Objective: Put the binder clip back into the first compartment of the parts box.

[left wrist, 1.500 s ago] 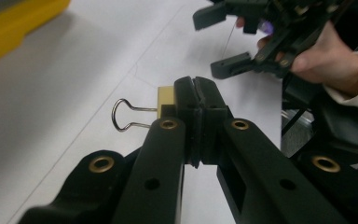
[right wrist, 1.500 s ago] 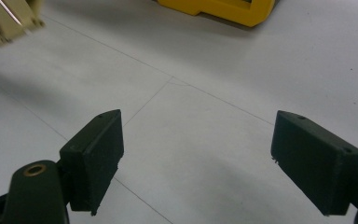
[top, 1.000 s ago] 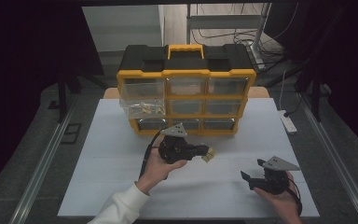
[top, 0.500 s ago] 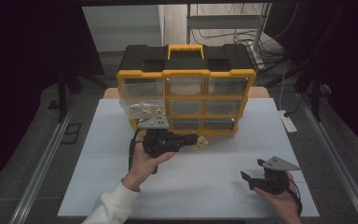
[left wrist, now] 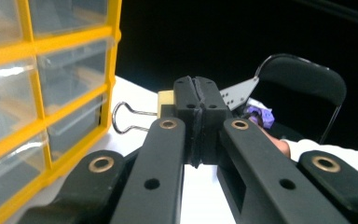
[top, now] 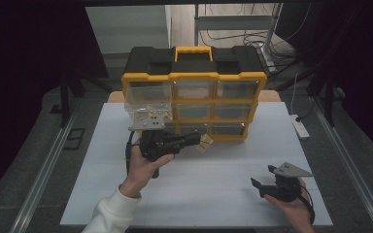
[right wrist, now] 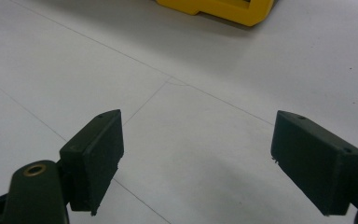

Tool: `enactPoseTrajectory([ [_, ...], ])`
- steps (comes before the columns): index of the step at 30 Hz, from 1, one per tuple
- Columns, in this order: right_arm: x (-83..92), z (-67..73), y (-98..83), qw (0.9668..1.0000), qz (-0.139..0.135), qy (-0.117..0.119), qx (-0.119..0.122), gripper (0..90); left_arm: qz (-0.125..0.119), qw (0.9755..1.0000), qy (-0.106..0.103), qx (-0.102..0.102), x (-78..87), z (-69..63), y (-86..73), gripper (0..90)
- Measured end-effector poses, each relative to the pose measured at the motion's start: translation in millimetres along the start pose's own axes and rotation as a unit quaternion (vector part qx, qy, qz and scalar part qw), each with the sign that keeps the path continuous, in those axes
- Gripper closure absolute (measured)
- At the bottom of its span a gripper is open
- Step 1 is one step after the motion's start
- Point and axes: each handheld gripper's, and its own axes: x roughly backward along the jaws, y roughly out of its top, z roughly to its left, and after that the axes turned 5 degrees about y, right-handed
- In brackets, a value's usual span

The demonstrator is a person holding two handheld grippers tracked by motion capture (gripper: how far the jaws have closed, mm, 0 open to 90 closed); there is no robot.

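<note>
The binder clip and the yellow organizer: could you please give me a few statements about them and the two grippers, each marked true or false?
1. The left gripper is shut on a binder clip. True.
2. The right gripper holds a binder clip too. False: its jaws stand open with nothing between them, above the bare white table.
3. The binder clip lies flat on the table. False: it is held off the table, in front of the organizer.
4. The organizer has a yellow frame, clear drawers and a black top. True.
5. The right gripper is beside the organizer's handle. False: it is near the table's front edge.
</note>
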Motion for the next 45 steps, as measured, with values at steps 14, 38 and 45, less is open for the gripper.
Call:
enactPoseTrajectory([
  [14,-4.2,-6.8,0.2,0.9999,0.001,0.001,-0.012,17.5,-0.042,0.999,0.016,-0.01,30.5,2.8,38.2,88.9],
  [38,0.8,-1.2,-1.5,1.0,0.003,-0.003,-0.006,17.5,-0.072,0.9863,0.147,0.019,90.0,47.0,80.4,88.9],
  [45,0.3,0.1,-1.0,1.0,0.003,-0.001,-0.005,17.5,-0.056,0.9757,0.211,0.018,93.5,58.1,77.4,88.5],
])
